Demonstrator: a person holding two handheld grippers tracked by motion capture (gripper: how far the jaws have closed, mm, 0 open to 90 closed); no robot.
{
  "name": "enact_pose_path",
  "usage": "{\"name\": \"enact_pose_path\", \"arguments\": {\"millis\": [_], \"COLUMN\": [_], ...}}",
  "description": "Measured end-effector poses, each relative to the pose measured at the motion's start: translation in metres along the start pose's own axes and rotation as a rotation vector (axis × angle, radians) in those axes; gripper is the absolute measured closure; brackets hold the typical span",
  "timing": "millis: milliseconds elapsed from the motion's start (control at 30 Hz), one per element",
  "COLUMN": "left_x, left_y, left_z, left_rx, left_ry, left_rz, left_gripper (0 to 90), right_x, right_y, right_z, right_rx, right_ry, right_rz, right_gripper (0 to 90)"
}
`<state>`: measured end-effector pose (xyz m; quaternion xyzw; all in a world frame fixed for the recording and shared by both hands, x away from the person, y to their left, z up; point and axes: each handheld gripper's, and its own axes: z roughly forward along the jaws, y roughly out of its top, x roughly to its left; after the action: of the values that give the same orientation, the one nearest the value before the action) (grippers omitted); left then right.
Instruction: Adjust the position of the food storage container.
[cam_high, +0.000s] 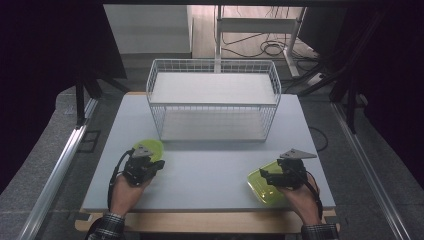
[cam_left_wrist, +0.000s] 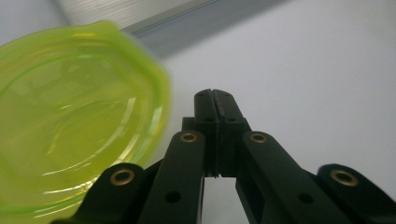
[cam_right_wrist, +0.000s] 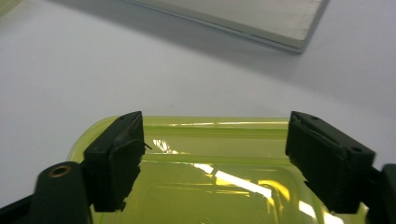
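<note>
Beside each gripper, a green container (cam_high: 263, 185) sits empty.

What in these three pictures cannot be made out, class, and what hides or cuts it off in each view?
- Round green lid: blurred in the left gripper view and cut by the left and bottom edges; in the high view the left gripper covers part of it.
- Rectangular green container: cut off by the bottom edge of the right gripper view; in the high view the right gripper hides its near side.
- Wire basket: whether its lower shelf holds anything is too small to tell.
</note>
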<state>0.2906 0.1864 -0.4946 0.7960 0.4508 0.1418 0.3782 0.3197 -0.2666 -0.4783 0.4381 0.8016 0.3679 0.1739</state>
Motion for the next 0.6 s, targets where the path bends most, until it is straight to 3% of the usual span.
{"name": "enact_pose_path", "arguments": {"millis": [233,300,333,467,600], "left_x": [-0.028,-0.030,-0.034,-0.036,-0.035], "left_y": [-0.007,-0.008,-0.010,-0.012,-0.013], "left_z": [0.010,0.012,0.013,0.014,0.014], "left_rx": [0.038,0.041,0.040,0.025,0.018], "left_ry": [-0.032,-0.038,-0.050,-0.067,-0.082], "left_rz": [0.109,0.112,0.111,0.114,0.115], "left_gripper": [88.9,88.9,89.0,89.0,89.0], "right_x": [-0.017,-0.020,-0.026,-0.039,-0.048], "right_y": [0.001,0.000,-0.003,-0.011,-0.019], "right_z": [-0.022,-0.025,-0.031,-0.042,-0.050], "right_rx": [0.011,0.015,0.028,0.037,0.046], "right_ry": [-0.034,-0.042,-0.054,-0.093,-0.128], "right_rz": [0.007,0.005,0.004,0.019,0.042], "right_gripper": [62.9,68.1,76.5,86.5,88.7]}}
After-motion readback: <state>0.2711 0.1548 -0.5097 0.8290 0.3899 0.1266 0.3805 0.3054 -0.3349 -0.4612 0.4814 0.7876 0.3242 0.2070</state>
